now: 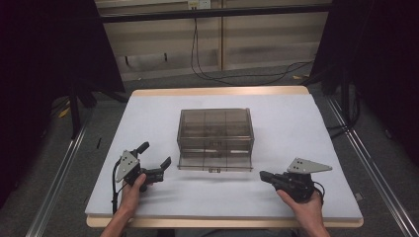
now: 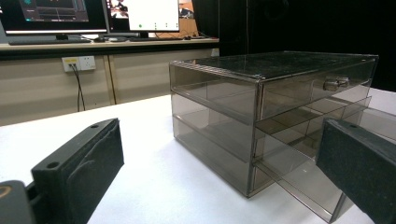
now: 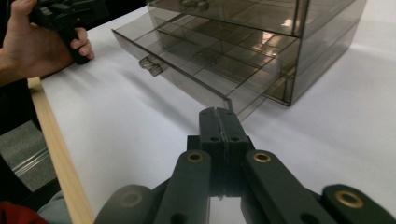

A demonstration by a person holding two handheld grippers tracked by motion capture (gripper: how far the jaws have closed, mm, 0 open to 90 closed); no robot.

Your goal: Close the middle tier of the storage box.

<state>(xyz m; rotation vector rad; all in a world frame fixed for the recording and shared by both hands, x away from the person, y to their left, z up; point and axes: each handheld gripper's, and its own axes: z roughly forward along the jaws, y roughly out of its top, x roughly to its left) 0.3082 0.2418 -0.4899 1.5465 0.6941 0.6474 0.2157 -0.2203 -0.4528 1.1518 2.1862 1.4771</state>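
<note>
Drawer box lies ahead, between both grippers

High view: smoked clear-plastic drawer box (image 1: 215, 139) mid-bench, bottom drawer (image 1: 215, 161) ajar toward the person.

Left gripper view: left gripper (image 2: 219, 179) jaws apart, box ahead-right.

Right gripper view: right gripper (image 3: 218, 122) jaws together, near the drawer corner.

Smoky clear drawer box (image 2: 261, 121) on white desk (image 2: 154, 186), lowest drawer (image 2: 303, 182) pulled out, between spread black fingers (image 2: 79, 172); monitors (image 2: 93, 16) behind.

There is one smoky transparent plastic drawer cabinet (image 1: 215, 133) ahead, between the two black grippers. It has one bottom drawer (image 3: 187, 60) pulled out.
</note>
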